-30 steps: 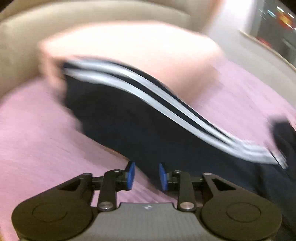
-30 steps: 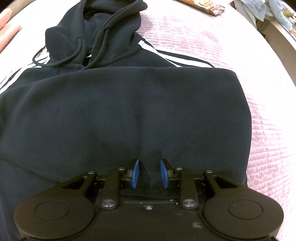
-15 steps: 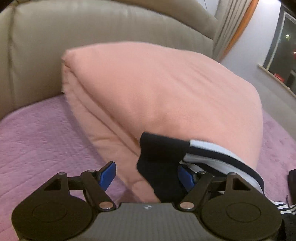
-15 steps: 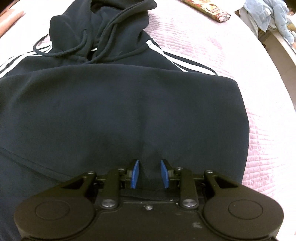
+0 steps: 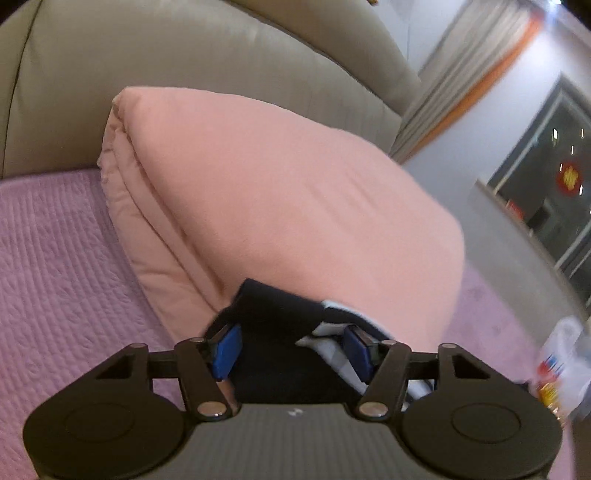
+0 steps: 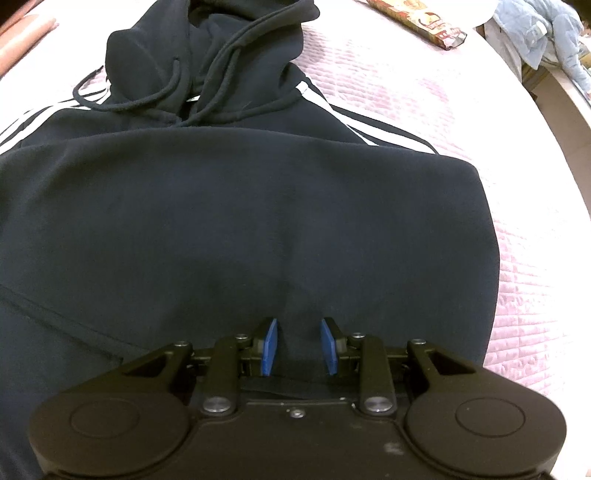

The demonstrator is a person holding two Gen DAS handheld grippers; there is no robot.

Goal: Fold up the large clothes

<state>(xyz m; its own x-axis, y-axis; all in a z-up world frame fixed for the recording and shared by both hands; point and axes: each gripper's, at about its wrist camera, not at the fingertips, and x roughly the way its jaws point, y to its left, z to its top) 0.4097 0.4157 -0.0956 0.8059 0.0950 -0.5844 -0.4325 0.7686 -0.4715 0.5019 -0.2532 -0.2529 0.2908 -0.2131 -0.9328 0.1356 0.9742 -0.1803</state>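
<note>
A dark navy hoodie point(image 6: 236, 206) with white sleeve stripes lies on the pink quilted bed point(image 6: 517, 206), hood and drawstrings at the far end. My right gripper point(image 6: 298, 345) is shut on a pinch of the hoodie's body fabric near its lower edge. In the left wrist view the hoodie's sleeve cuff point(image 5: 280, 314), dark with white stripes, sits between the pads of my left gripper point(image 5: 293, 349). The jaws stand wide apart around the cuff, in front of a pink pillow point(image 5: 277, 206).
A beige padded headboard point(image 5: 155, 59) rises behind the pillow. A snack box point(image 6: 424, 18) lies at the bed's far right. A plastic bottle point(image 5: 561, 365) blurs at the right edge of the left wrist view. A curtain and window are beyond.
My left gripper has moved along the sleeve to the cuff by the pillow; its jaws opened wide, then narrowed around the cuff. My right gripper stays clamped on the hoodie.
</note>
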